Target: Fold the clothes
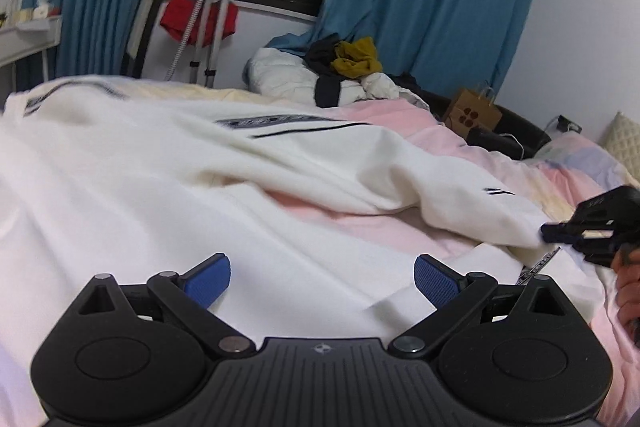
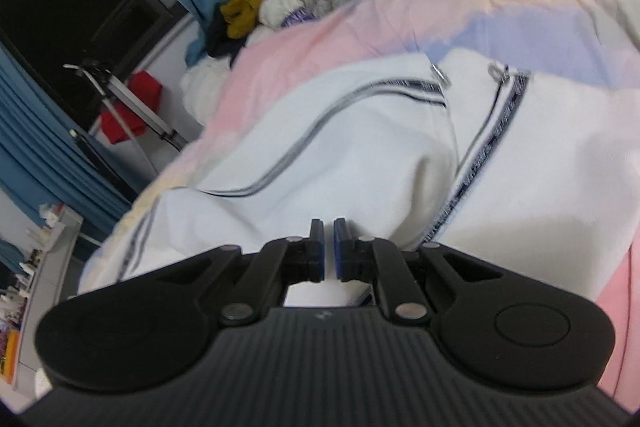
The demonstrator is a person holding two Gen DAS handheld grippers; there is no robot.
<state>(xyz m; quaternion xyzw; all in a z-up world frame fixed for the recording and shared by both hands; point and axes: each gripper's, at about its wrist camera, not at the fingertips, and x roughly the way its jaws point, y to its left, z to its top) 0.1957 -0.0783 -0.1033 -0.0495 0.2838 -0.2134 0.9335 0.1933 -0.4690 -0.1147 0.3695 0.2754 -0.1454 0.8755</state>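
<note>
Evidently folding is barely begun; the white jacket (image 1: 168,163) is spread rumpled on the bed (image 1: 472,131); its edge is pinched by the right hand-held gripper (image 1: 550,231) at 3 o'clock; the left hand-held gripper (image 1: 322,277) is held released above it; zipper pulls (image 2: 440,74) are shown only by the right wrist view, at 1 o'clock.

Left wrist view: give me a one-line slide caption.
Left gripper open above a white zip jacket spread on a pink duvet; right gripper pinches its edge.
</note>
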